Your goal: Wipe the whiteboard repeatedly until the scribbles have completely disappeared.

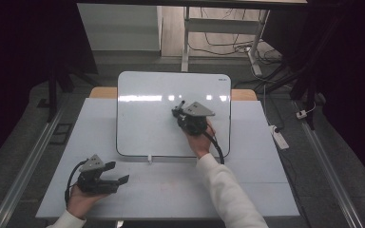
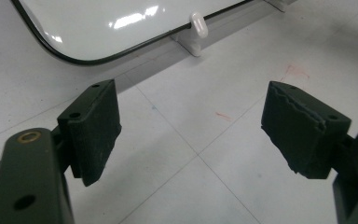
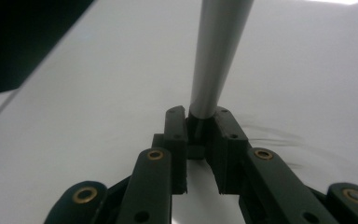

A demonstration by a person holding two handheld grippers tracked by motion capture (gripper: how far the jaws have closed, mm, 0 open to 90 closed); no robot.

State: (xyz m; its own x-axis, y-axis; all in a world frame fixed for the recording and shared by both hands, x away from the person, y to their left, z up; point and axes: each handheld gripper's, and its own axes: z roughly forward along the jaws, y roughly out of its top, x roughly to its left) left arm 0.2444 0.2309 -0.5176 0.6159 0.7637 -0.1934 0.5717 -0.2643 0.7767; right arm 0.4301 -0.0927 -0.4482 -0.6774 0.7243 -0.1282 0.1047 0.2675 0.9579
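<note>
Room is dimly lit; far left and far right edges are lost in near-black. Table top point(image 1: 171, 190) is covered by pale grey-white panels, seams visible, wooden edge exposed at the far corners. Grey floor point(image 1: 33, 128) is seen on both sides, with metal rails point(image 1: 28, 161) running near to far along each side of the table. White power strip point(image 1: 281, 137) is laid on the floor at right, cable attached. Far side: white desk frame leg point(image 1: 186, 42), loose black cables point(image 1: 228, 47) on a lighter floor, pale cabinet panel point(image 1: 119, 28) at far left. Overhead light is reflected as bright patches.
</note>
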